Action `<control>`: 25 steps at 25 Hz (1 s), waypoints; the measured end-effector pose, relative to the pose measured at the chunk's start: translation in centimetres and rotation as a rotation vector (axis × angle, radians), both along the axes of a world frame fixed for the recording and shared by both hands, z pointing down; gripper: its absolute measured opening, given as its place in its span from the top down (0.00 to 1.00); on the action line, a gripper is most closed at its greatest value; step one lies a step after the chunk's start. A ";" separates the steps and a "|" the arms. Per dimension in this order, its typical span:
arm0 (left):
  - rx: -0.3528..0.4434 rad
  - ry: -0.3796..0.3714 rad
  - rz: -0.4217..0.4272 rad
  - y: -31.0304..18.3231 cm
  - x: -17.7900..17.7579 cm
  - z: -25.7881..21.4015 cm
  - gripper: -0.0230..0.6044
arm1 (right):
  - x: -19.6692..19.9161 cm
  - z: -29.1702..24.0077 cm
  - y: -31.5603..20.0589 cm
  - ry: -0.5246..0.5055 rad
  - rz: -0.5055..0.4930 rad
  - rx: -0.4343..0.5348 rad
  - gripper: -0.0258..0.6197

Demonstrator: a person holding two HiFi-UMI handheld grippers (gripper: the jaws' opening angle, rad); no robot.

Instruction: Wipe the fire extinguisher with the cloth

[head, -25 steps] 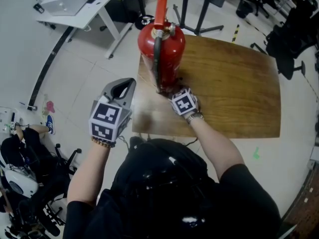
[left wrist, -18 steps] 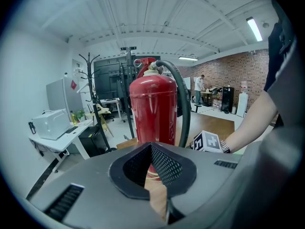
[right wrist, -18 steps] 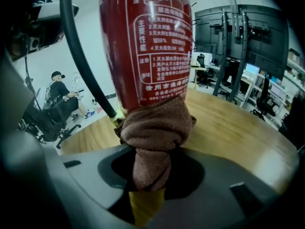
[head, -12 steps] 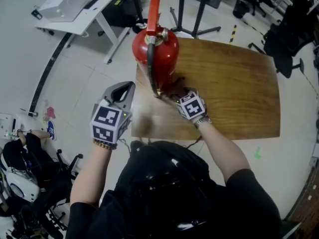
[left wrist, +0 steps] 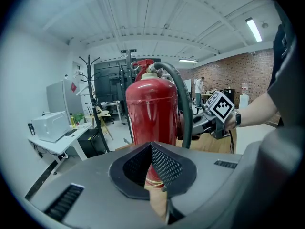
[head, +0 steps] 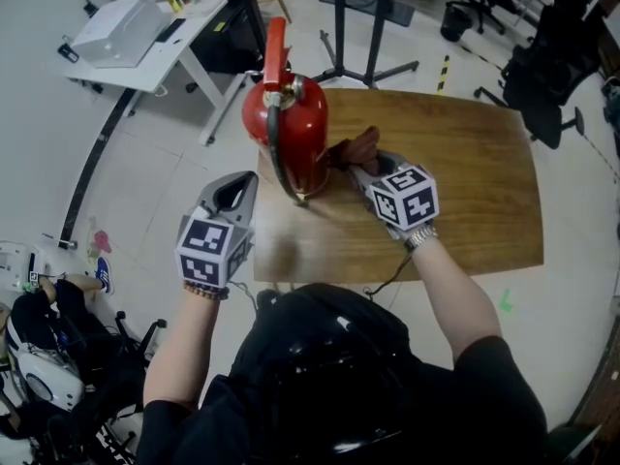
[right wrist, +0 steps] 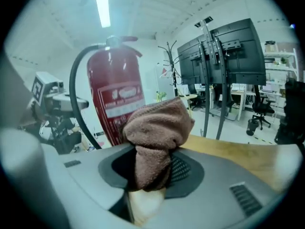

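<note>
A red fire extinguisher (head: 288, 134) with a black hose stands upright near the left edge of a wooden table (head: 465, 192). My right gripper (head: 360, 163) is shut on a brown cloth (head: 355, 149) and holds it against the extinguisher's right side, partway up the cylinder. In the right gripper view the bunched cloth (right wrist: 156, 130) fills the jaws, with the extinguisher (right wrist: 117, 99) just behind. My left gripper (head: 235, 190) hovers off the table's left edge, shut and empty. The extinguisher (left wrist: 151, 111) stands straight ahead in the left gripper view.
A white desk (head: 155, 37) with a box on it stands at the far left. A black stand's legs (head: 363, 61) rise beyond the table. Office chairs (head: 547, 76) sit at the far right. A person (head: 44, 294) crouches on the floor at the lower left.
My right gripper has risen with the cloth from the extinguisher's base up along its right side. The left gripper has stayed in place.
</note>
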State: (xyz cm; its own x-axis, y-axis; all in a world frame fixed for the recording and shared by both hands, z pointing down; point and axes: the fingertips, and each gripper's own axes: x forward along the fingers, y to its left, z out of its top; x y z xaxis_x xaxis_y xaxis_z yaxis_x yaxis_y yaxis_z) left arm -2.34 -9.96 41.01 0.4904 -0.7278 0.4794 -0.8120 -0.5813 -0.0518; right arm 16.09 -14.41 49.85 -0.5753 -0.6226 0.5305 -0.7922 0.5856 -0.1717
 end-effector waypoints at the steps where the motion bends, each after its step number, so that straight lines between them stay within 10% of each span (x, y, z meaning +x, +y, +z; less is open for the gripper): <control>1: 0.002 0.000 -0.001 -0.1 0.0 -0.1 0.96 | 0.1 -1.4 -0.3 -0.025 0.000 0.017 0.72; 15: 0.019 -0.006 -0.036 -0.3 -1.2 -1.5 0.96 | 0.4 -17.3 -4.8 -0.325 -0.028 0.251 0.72; 25: 0.043 0.002 -0.059 -0.9 -2.1 -2.3 0.96 | -3.2 -21.5 -6.2 -0.471 -0.095 0.242 0.73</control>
